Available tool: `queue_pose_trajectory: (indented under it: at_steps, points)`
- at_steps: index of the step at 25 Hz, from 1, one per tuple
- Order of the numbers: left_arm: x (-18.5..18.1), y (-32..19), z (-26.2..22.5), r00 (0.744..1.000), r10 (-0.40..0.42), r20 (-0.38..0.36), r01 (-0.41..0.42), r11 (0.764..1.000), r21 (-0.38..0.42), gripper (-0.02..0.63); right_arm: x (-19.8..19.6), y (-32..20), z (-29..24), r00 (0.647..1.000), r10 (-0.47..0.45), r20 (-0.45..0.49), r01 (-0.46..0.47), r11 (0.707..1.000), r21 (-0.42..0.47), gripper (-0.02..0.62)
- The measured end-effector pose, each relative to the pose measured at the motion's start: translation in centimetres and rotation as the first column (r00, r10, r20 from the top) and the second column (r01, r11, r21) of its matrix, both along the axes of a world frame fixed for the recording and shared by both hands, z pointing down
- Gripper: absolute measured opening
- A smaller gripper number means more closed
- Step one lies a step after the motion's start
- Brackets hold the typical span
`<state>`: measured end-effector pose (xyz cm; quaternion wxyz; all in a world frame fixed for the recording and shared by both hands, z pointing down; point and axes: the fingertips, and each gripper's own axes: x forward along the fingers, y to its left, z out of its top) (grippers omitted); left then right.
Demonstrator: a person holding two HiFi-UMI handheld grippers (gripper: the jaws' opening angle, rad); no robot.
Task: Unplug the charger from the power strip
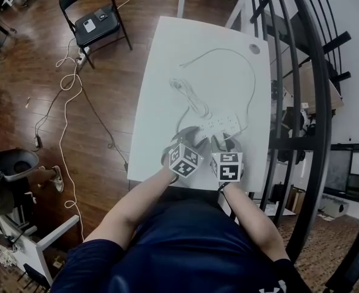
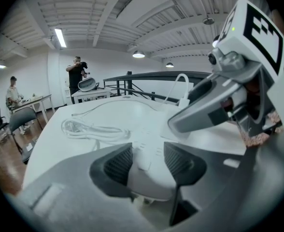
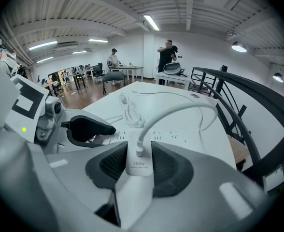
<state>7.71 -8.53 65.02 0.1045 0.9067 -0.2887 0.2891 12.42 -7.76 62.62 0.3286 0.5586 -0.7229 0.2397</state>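
1. My right gripper [image 3: 139,159] was clamped on the charger [image 3: 138,170], a pad against each flat side. The white cable [image 3: 180,111] left the charger's top and arched away ahead of the jaws.
2. My left gripper [image 2: 148,159] was closed across the near end of the power strip [image 2: 148,180], so the jaws stood wide but both pads seemed to press on its sides.
3. The relation that mattered: the strip's long axis ran straight ahead of the left jaws across the table [image 1: 167,72]. The charger stood up out of the strip's face, just to the right of those jaws and already in the right hand. I judged the pull should go back along the right gripper's own line, away from the strip's face, with the left hand pinning the strip down.
4. I could not see the prongs or the socket, because the charger body and the jaws covered them. So I could not tell how deep the charger sat.
5. In the head view both marker cubes hid the charger, and only the far part of the strip showed.
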Motion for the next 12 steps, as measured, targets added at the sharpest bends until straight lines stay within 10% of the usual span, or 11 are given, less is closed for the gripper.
queue_pose_trajectory:
  at_steps: [12]
  points:
    - [0.1,0.0,0.2,1.000,0.004,0.022,-0.004,1.000,-0.007,0.209,-2.1,-0.5,-3.7,0.998,-0.059,0.003,0.058,0.994,0.089,0.141]
